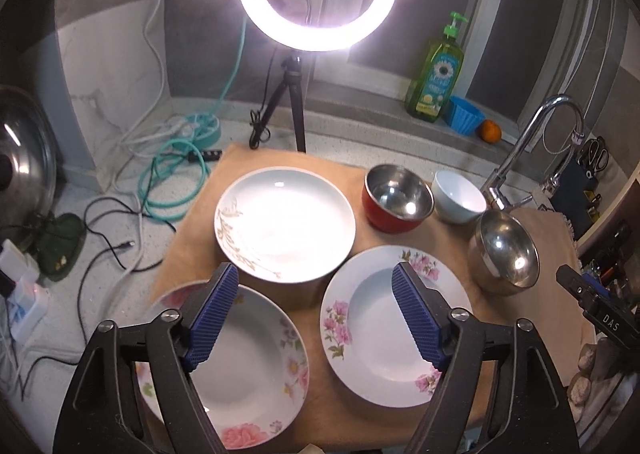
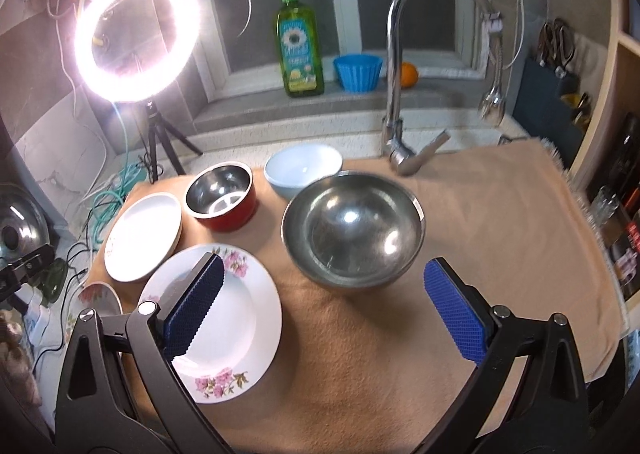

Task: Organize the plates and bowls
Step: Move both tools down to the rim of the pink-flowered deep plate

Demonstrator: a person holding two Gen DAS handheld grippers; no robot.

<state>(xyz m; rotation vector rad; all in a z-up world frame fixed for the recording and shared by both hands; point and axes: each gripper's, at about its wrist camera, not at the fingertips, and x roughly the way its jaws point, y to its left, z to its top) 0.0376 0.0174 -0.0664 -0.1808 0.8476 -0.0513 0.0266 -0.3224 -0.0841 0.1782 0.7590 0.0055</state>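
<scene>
Plates: three on the tan cloth (image 1: 192,230); gold-leaf plate (image 1: 285,223) left of the red bowl (image 1: 398,199), pink-flower plate (image 1: 394,328) in front of the red bowl, rose plate (image 1: 244,366) farther left.
Bowls: white bowl (image 1: 460,195) just right of the red bowl; steel bowl (image 2: 352,230) front-right of the red bowl.
Left gripper (image 1: 314,318): jaws wide apart, empty, above the plates.
Right gripper (image 2: 324,310): jaws wide apart, empty, before the steel bowl.

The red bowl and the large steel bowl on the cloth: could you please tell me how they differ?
The red bowl is red outside with a steel lining; the large steel bowl is bare metal throughout. The red bowl is clearly smaller, with steeper sides, while the large steel bowl is wide and rounded. The red bowl sits farther back, beside the pale blue bowl. Both stand upright, empty, on the tan cloth.
</scene>
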